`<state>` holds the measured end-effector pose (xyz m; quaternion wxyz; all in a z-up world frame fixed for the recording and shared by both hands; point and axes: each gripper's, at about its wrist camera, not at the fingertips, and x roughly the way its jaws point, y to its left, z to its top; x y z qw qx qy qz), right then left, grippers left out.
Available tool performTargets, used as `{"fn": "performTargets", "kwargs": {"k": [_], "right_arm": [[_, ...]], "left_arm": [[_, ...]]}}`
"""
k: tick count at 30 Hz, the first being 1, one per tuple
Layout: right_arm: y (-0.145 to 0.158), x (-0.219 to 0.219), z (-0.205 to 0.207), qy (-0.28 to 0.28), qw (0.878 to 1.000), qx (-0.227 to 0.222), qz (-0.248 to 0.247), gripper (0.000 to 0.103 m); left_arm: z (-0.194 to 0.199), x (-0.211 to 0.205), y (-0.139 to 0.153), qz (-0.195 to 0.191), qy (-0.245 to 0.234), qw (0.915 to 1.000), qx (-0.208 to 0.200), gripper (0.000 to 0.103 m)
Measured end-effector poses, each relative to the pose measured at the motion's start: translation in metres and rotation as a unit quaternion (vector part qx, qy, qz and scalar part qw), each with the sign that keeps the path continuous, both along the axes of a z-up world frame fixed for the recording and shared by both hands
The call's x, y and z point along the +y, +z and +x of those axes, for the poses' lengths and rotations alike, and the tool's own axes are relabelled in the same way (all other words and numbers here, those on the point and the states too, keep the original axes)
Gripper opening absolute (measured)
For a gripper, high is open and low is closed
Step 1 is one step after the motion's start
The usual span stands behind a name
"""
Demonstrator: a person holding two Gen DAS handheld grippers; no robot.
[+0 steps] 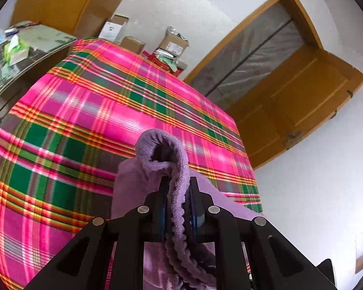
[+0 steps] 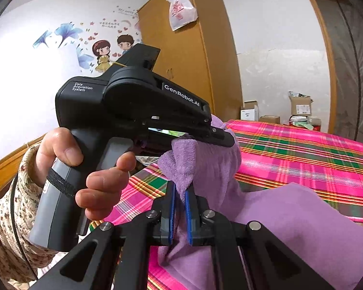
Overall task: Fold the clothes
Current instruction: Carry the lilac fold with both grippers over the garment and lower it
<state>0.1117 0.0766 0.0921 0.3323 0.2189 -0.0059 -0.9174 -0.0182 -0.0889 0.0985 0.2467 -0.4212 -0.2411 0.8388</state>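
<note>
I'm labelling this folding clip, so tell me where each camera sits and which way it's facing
Left wrist: sits on the left gripper, looking along its fingers over the plaid bed toward the door; only its own fingers show, shut on the purple towel.
Right wrist: sits on the right gripper, looking across the bed toward the wardrobe; it shows its own fingers shut on the towel, plus the left gripper, the left hand and a floral sleeve.
Shared: towel, bed, boxes, left gripper.
</note>
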Motion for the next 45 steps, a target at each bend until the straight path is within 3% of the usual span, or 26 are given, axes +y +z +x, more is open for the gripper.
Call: {"fn": "performTargets", "kwargs": {"k": [23, 37, 45], "right_arm": [[-0.003, 0.093, 0.015, -0.084, 0.996, -0.005, -0.014, 0.008], [-0.037, 0.131, 0.012, -0.12, 0.991, -0.054, -0.019, 0.008], [-0.056, 0.144, 0.013, -0.129, 0.988, -0.083, -0.018, 0.008]], "left_arm": [[-0.001, 0.109, -0.006, -0.001, -0.095, 0.9953, -0.019, 0.016], [-0.008, 0.154, -0.047, -0.016, -0.114, 0.9914, -0.063, 0.017], [-0.005, 0.161, -0.058, -0.025, -0.12, 0.9903, -0.066, 0.021]]}}
